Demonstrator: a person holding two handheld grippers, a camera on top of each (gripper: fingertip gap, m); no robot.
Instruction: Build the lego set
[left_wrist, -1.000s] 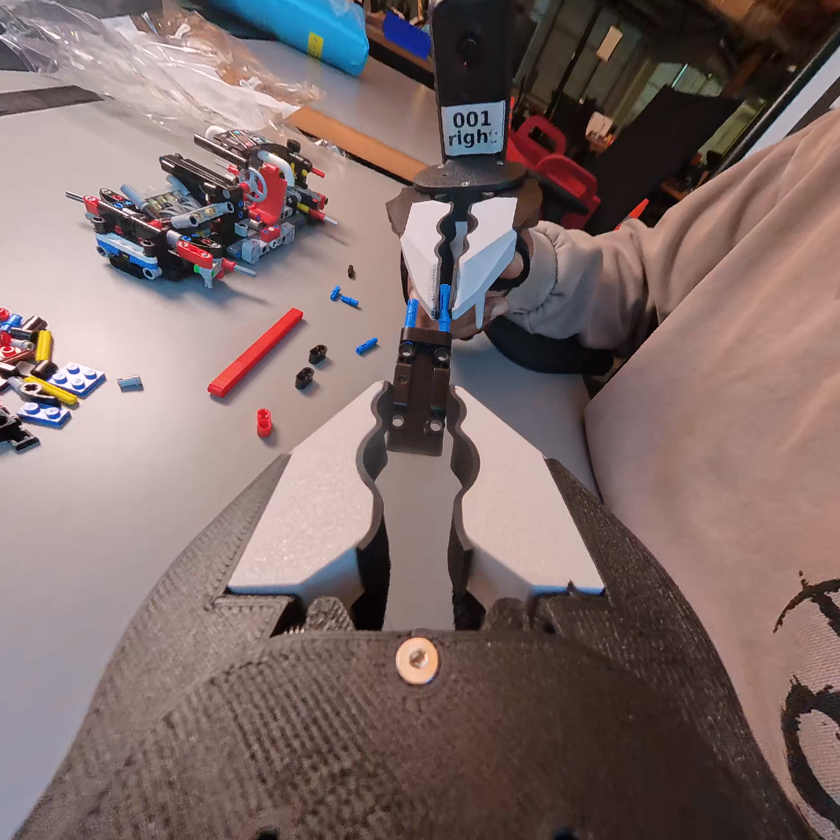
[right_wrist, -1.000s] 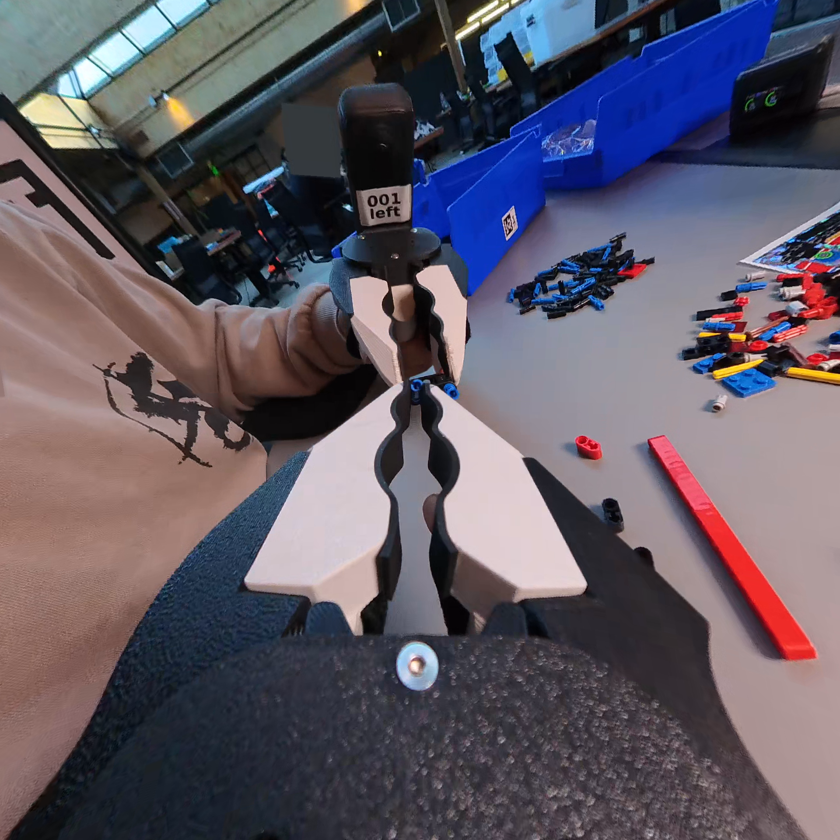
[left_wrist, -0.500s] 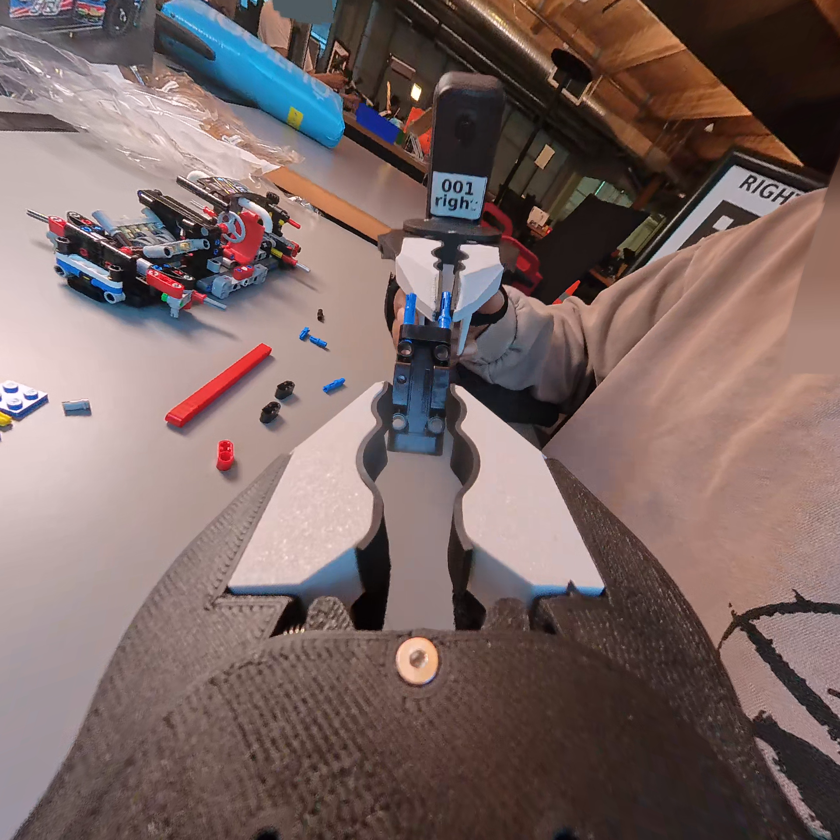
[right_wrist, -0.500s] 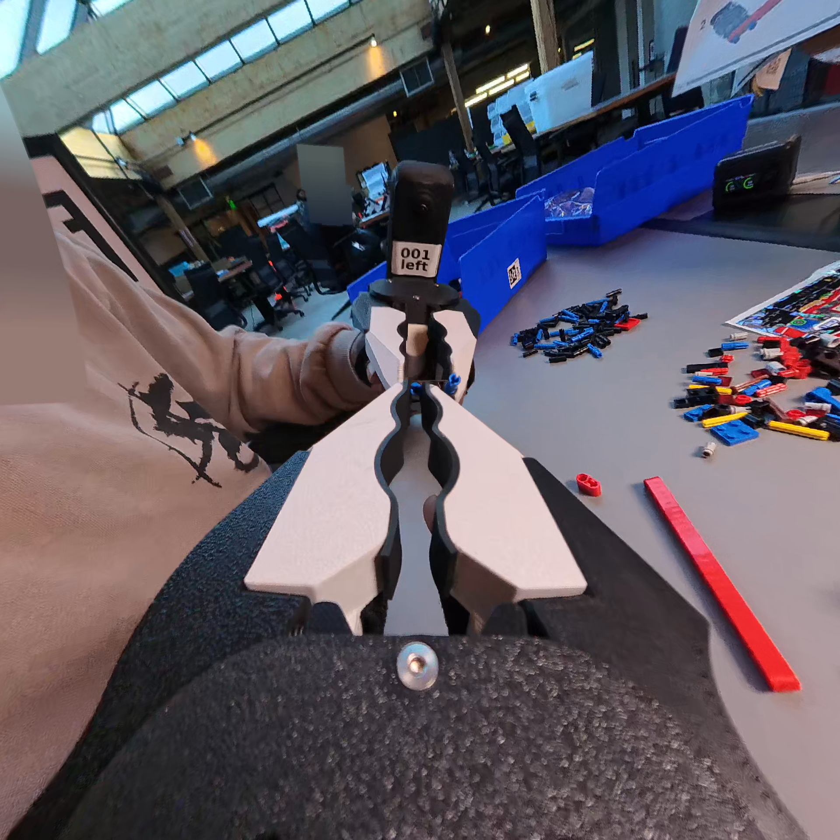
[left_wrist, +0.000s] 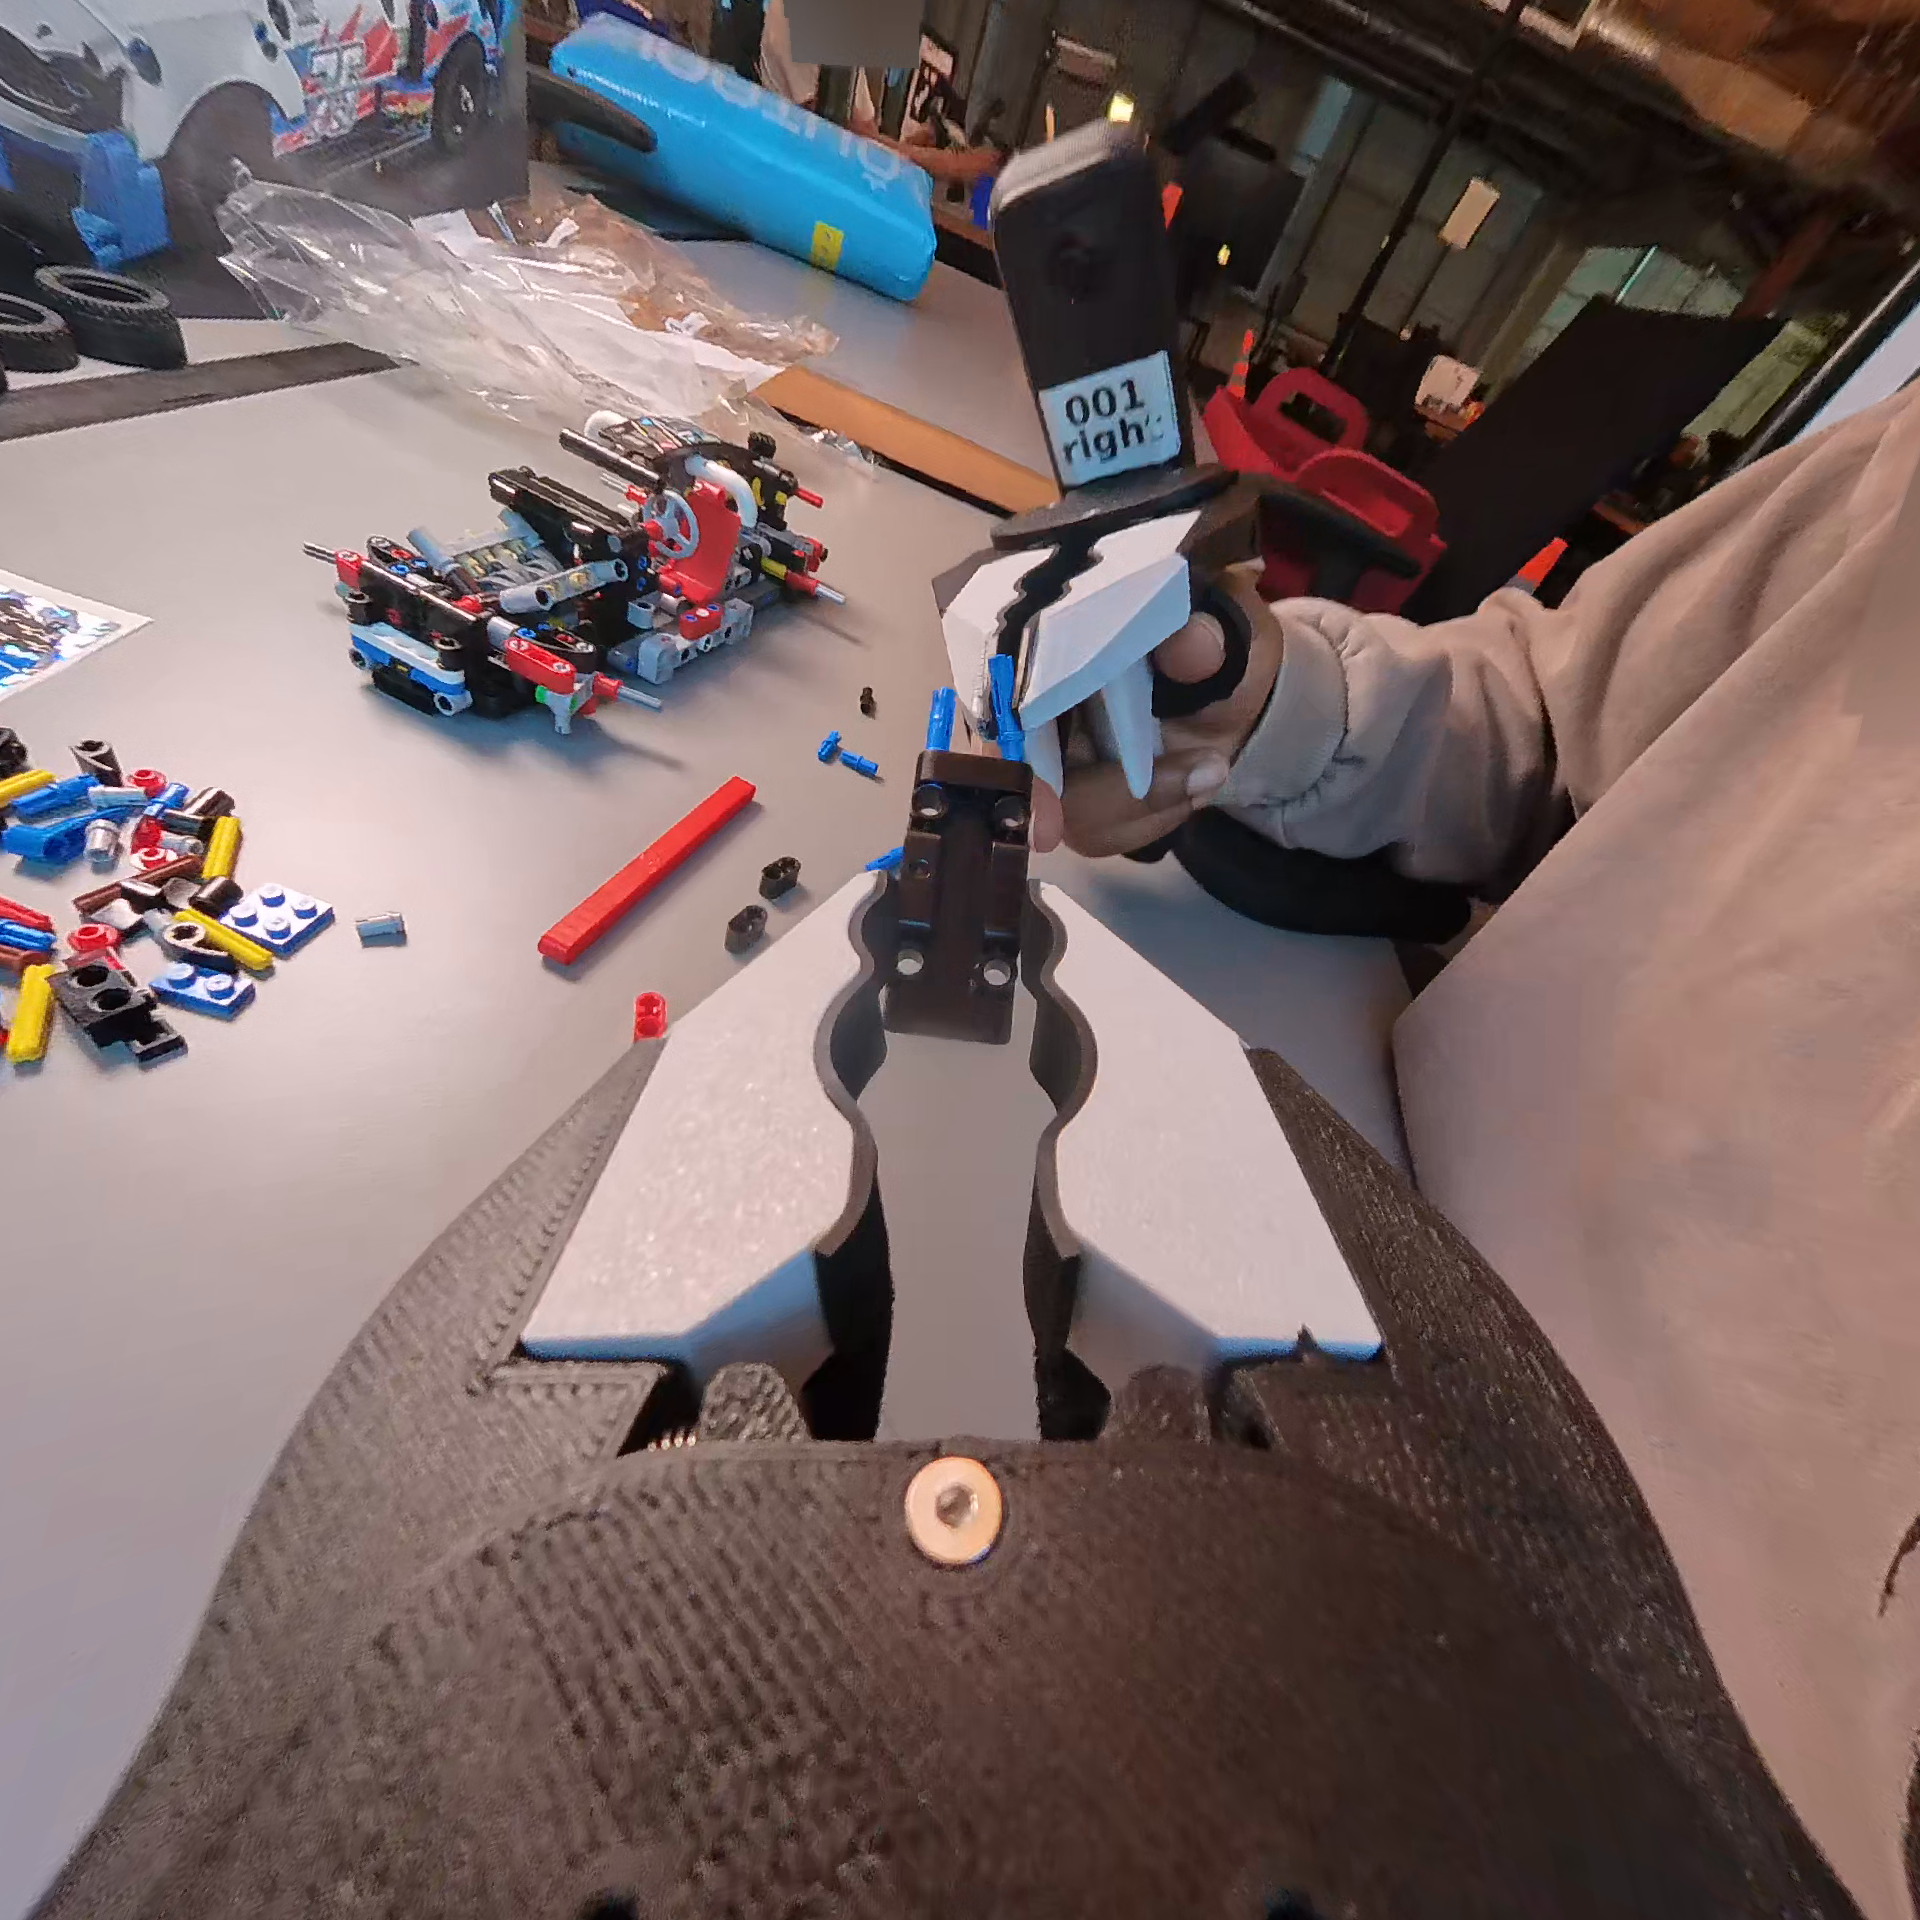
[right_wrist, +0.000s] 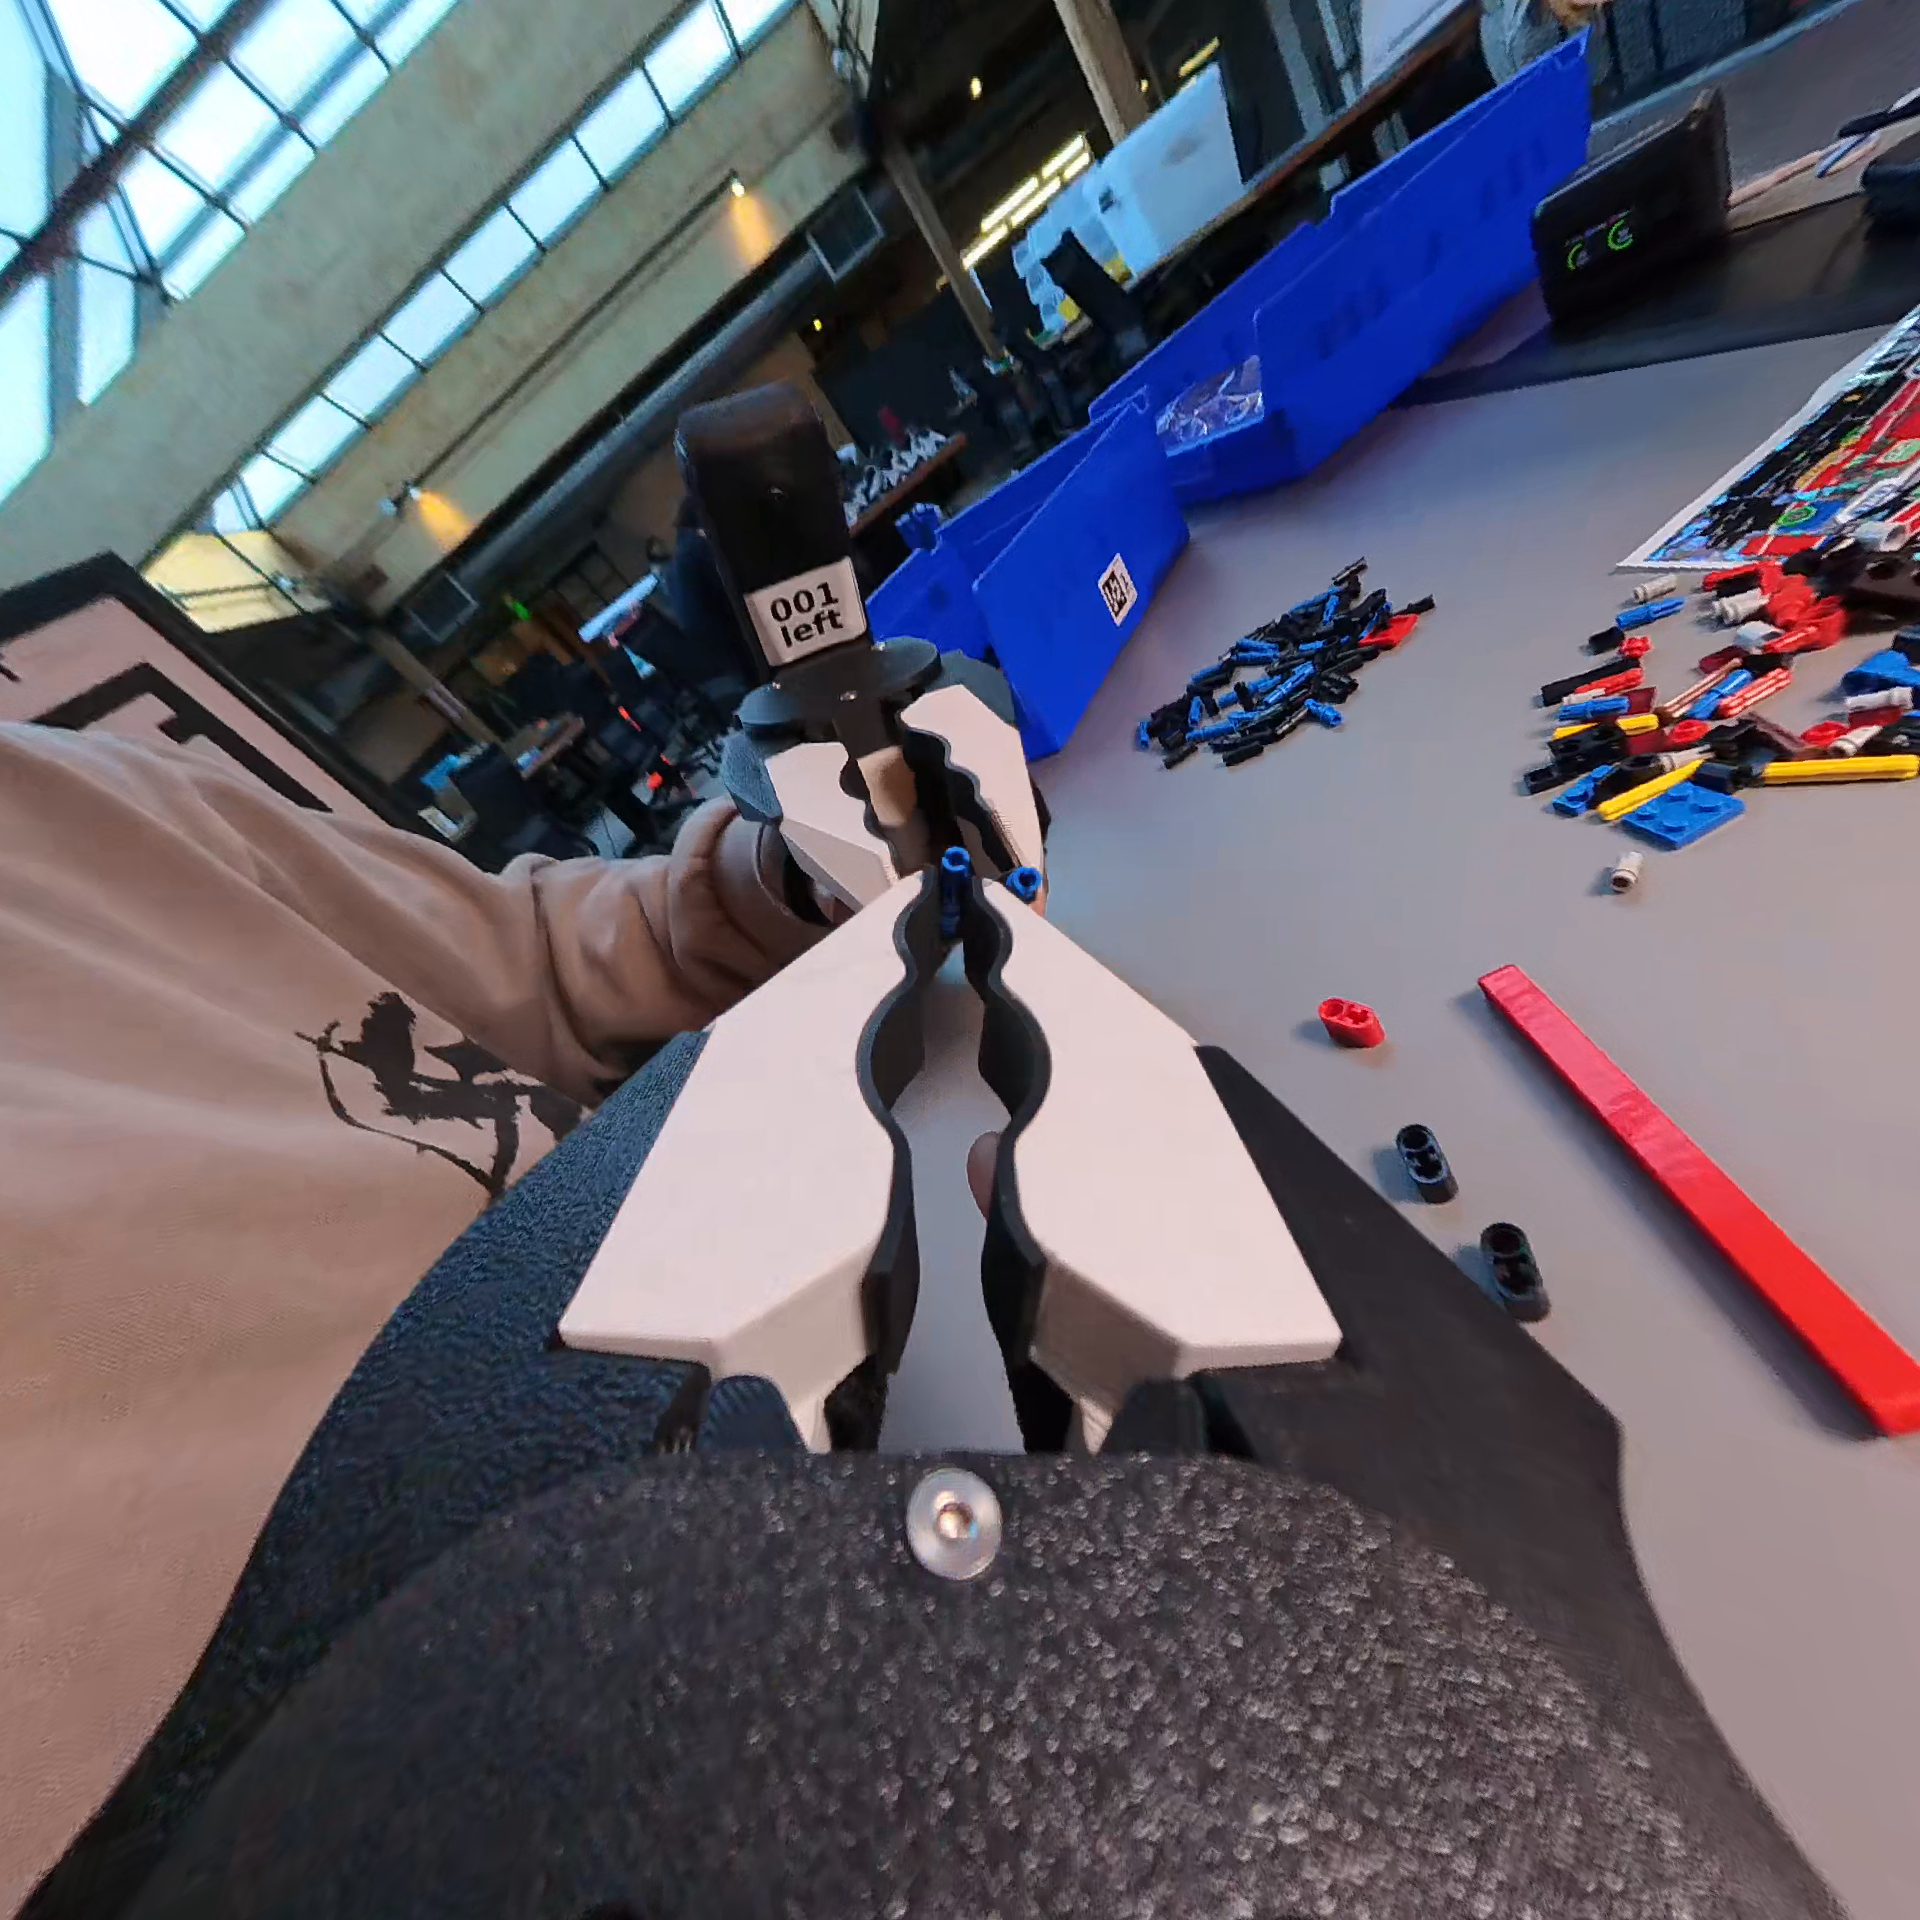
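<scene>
Black lego piece (left_wrist: 954, 914) is clamped in left tool (left_wrist: 954, 894); blue pin (right_wrist: 951, 894) on its far end is pinched by right tool (right_wrist: 951, 914).

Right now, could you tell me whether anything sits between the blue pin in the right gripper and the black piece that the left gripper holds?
Nothing visible does. The right gripper is shut on a blue pin just above the black piece clamped in the left gripper; only open air separates them. A second blue pin already stands in the piece's top beside it.
</scene>
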